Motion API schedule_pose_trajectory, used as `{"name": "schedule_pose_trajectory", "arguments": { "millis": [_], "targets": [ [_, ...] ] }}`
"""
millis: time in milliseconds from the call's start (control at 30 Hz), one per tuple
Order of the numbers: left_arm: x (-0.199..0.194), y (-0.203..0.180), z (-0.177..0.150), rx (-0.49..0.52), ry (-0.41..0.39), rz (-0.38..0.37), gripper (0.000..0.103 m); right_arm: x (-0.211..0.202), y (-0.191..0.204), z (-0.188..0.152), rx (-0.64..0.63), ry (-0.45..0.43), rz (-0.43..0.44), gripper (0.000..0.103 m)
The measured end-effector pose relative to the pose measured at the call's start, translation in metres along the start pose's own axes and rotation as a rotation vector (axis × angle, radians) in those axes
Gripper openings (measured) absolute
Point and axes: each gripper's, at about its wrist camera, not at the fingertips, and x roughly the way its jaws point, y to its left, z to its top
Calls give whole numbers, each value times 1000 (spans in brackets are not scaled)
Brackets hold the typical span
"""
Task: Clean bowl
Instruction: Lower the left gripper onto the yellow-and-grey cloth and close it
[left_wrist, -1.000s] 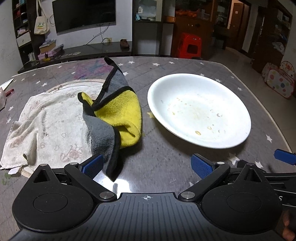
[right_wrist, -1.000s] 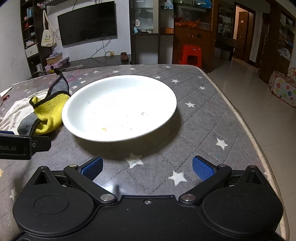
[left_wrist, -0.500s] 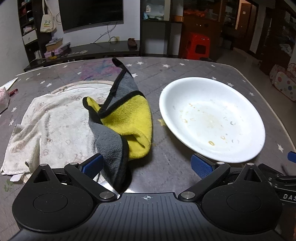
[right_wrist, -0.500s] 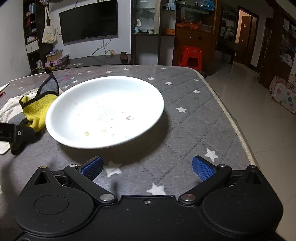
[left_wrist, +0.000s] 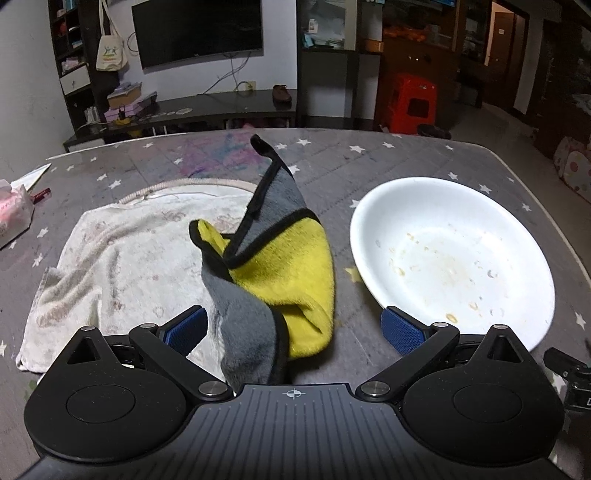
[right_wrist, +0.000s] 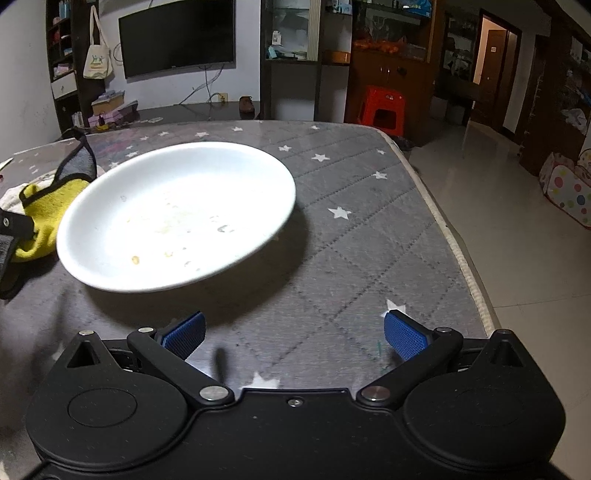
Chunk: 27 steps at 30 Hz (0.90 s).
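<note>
A shallow white bowl (left_wrist: 454, 258) with dried food specks sits on the grey star-patterned table; it also shows in the right wrist view (right_wrist: 177, 218). A crumpled yellow and grey cloth (left_wrist: 273, 258) lies left of the bowl, also seen at the left of the right wrist view (right_wrist: 44, 210). My left gripper (left_wrist: 293, 328) is open, its jaws on either side of the cloth's near grey end, not closed on it. My right gripper (right_wrist: 293, 334) is open and empty, just in front of the bowl's right side.
A whitish towel (left_wrist: 122, 254) is spread under and left of the cloth. A pink tissue pack (left_wrist: 11, 218) lies at the far left. The table's right edge (right_wrist: 458, 254) drops to a tiled floor. A TV stand and red stool stand behind.
Both grippers have shifted to the right. The left gripper has come closer over the cloth's near end. Both stay open.
</note>
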Motion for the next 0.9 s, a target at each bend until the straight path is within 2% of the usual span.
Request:
{"name": "schedule_pose_trajectory", "arguments": {
  "millis": [267, 500, 900],
  "targets": [
    [9, 9, 12, -12, -13, 10, 101, 11, -13, 1, 2, 11, -6, 103],
    [20, 28, 25, -78, -9, 10, 100, 21, -18, 1, 2, 18, -14, 103],
    [43, 31, 36, -84, 6, 44, 98, 20, -12, -6, 16, 5, 20, 103]
  ]
}}
